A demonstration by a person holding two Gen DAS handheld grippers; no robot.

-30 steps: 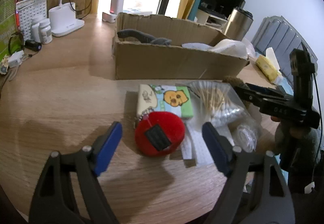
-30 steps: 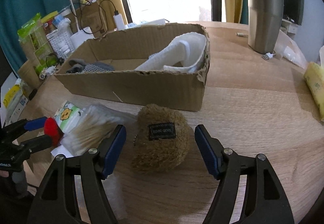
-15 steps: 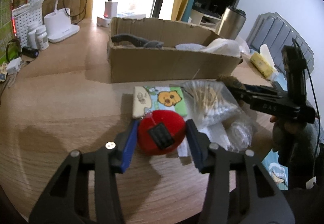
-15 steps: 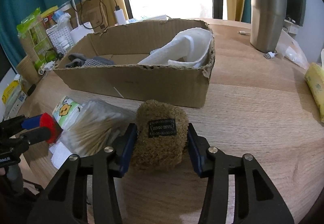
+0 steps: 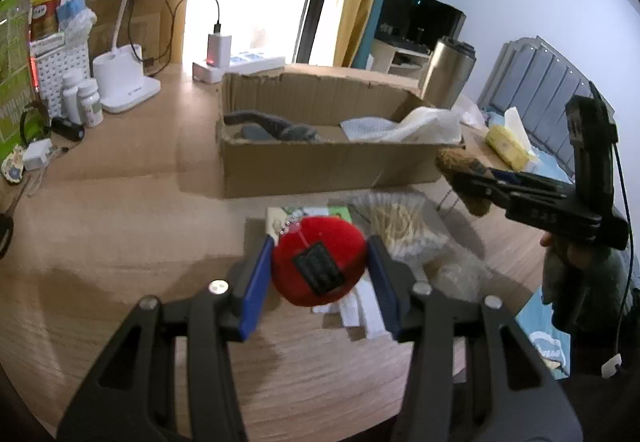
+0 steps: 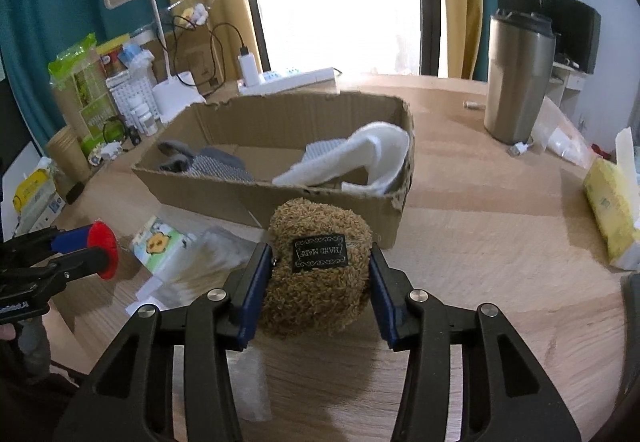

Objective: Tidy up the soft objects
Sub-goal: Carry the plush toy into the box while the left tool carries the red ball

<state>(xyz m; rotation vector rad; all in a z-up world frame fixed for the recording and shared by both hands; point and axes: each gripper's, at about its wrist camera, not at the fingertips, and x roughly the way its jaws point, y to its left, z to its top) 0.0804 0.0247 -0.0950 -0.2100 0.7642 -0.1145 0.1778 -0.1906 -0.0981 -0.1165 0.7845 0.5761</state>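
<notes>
Red plush [image 5: 319,267] sits clamped between the blue pads of the left gripper [image 5: 319,274], apparently lifted just above the table [image 5: 120,242], in front of the box [image 5: 328,162]. It looks light and squashy, so a grip across its round middle, as here, should hold; its black label faces the camera. The jaws stand narrow, pressed against both sides of it. Behind it lie a cartoon packet [image 5: 304,212] and a bag of swabs [image 5: 400,226].

Further right, the brown plush [image 6: 318,268] is held the same way by the right gripper [image 6: 318,294], jaws narrow against its flanks, just before the box's near wall [image 6: 256,202]. It is shaggy, soft and probably just as light; the fur may slip a little, so a squeeze through the middle seems wise. The box already holds grey cloth [image 6: 200,162] and a white towel [image 6: 360,158].
</notes>
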